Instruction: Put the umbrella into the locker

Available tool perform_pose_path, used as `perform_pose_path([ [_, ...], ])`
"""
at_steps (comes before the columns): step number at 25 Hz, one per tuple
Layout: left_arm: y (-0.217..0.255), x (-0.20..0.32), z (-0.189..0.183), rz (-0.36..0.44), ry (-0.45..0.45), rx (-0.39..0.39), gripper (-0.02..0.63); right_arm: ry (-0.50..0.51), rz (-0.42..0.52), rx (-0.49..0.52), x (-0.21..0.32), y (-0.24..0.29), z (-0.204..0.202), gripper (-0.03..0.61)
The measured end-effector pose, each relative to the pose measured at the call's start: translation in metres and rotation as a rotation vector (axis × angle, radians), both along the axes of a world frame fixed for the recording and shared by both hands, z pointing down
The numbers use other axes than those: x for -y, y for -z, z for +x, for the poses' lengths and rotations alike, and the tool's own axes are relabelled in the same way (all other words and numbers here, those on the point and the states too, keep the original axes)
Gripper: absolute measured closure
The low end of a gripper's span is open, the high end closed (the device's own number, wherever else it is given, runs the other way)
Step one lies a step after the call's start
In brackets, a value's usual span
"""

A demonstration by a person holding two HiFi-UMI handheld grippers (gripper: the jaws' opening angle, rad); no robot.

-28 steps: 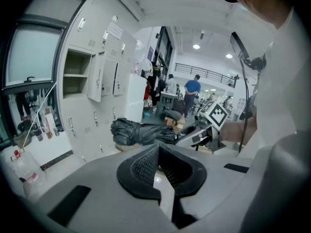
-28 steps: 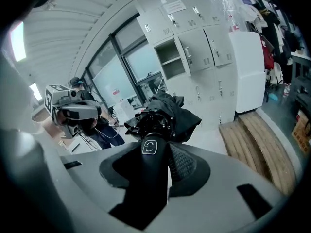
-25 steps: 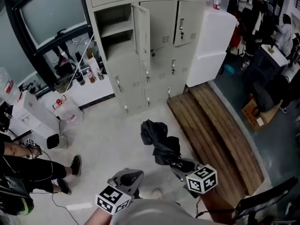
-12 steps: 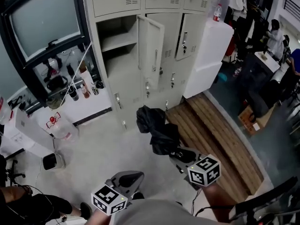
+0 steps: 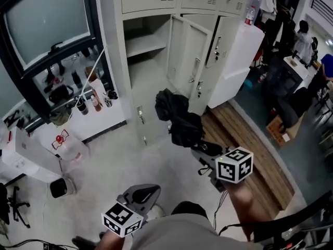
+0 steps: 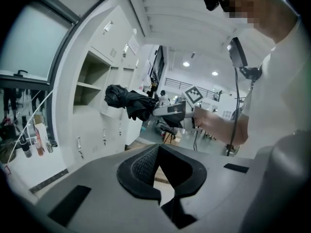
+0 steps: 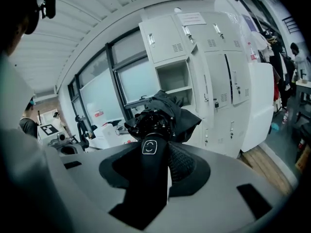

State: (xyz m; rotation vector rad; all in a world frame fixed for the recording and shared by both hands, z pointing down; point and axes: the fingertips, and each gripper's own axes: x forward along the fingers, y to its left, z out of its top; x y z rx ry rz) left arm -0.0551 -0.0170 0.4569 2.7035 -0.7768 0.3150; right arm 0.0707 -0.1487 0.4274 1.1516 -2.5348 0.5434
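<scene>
While the right gripper (image 7: 158,153) has its jaws closed on the black handle of the umbrella (image 5: 177,116), the folded black canopy sticks out ahead of it. The umbrella hangs in the air in front of the locker (image 5: 156,85), outside it, close to the open door (image 5: 190,61) and lower than the open compartment with its shelf (image 5: 145,45). The left gripper (image 5: 144,194) is farther from the locker than the right one. Its jaws stand a little apart, with nothing between them. A wooden platform (image 5: 252,152) lies on the floor at the right foot of the locker, and a white cabinet (image 5: 237,61) stands against the locker's right side.
</scene>
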Motion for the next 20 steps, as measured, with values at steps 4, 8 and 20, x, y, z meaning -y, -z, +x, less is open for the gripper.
perform_pose_path([
  [4,0.001,0.01,-0.024,-0.008,0.024,-0.03,0.603,-0.013,0.03,-0.009,0.035,0.022,-0.019,0.423],
  [8,0.004,0.022,-0.04,0.0,0.036,-0.038,0.603,-0.018,0.063,-0.014,0.074,0.043,-0.035,0.423],
  [20,0.02,0.091,-0.081,0.003,0.129,-0.058,0.603,0.007,0.181,-0.03,0.22,0.095,-0.087,0.423],
])
